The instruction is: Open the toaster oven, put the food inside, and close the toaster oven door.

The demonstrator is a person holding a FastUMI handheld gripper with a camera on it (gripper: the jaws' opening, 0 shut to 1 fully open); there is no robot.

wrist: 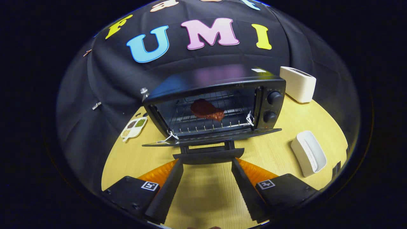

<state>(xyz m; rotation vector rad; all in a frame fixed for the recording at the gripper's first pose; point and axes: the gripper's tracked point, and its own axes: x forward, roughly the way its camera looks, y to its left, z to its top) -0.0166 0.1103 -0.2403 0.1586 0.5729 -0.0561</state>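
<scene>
At the far left, a small white sectioned dish of dried beans and grains (134, 127) is seen on the pale wooden round table (279, 152), beside the left side of the black metal toaster oven (219, 105). The oven is set at the middle of the table against the black cloth wall. Its glass door (210, 140) is folded down to lie nearly flat, and the long black door handle (208, 156) is presented at the door's front edge. Inside, a dark reddish-brown piece of meat-shaped food (206, 110) is laid on the wire rack (206, 124), near the middle of the cavity. Two round black knobs (274, 97) are stacked on the oven's right panel.

The gripper (207, 165) is held spread wide, and nothing is clasped by it; the fingertips are placed at either end of the door handle, just at or under it, though actual contact cannot be judged.

To the right, a white plastic toaster (298, 84) is stood behind the oven, and a white oblong open-topped container (309, 153) is laid nearer the right finger.
</scene>
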